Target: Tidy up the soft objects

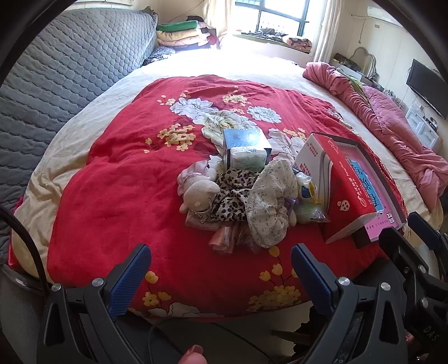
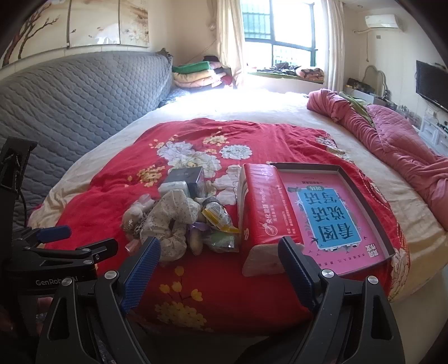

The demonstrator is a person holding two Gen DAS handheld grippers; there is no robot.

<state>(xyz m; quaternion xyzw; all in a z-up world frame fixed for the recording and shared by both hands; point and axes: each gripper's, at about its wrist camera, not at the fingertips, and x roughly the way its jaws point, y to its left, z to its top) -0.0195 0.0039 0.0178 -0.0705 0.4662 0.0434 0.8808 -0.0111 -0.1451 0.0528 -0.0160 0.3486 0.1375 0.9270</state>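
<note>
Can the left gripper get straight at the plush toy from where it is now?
Probably yes. The left gripper is open and aimed at the pile, and the plush toy lies on the pile's near left edge with only bare red blanket in between.

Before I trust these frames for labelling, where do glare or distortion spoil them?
Left wrist view: window light blows out the far bed; the fisheye bows the red blanket. Right wrist view: the same washed-out patch by the window; the pink book stays readable; both views have dark rounded corners.

Purple toy (image 1: 289, 205) mostly buried under floral cloth (image 1: 270, 201), identity unclear
</note>
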